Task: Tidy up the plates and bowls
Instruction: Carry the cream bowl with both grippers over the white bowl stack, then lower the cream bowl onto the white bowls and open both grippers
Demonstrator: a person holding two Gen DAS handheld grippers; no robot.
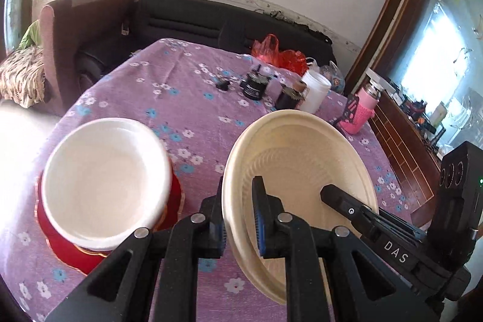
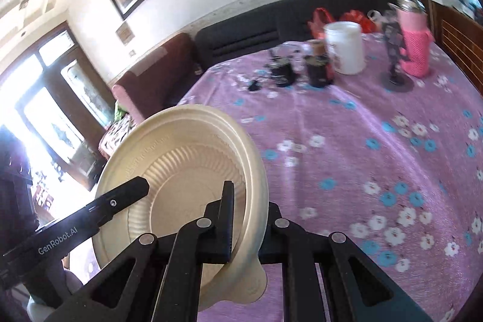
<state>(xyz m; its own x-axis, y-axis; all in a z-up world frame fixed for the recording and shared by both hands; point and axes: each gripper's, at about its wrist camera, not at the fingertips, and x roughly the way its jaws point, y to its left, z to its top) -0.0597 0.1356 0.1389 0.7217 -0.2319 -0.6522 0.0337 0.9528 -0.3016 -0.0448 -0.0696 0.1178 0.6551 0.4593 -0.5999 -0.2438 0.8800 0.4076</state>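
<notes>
Cream plate (image 1: 302, 168) held off the table by both grippers, each pinching an opposite rim.

The left gripper (image 1: 238, 219) and right gripper (image 2: 249, 221) are each closed down onto the thin, round plate with its ribbed well, tilted above the purple floral tablecloth (image 2: 362, 159). To the left gripper's left, a smooth white bowl (image 1: 105, 183) sits on a red plate (image 1: 69, 252); ahead stand dark jars and a white tub (image 1: 315, 91).
</notes>
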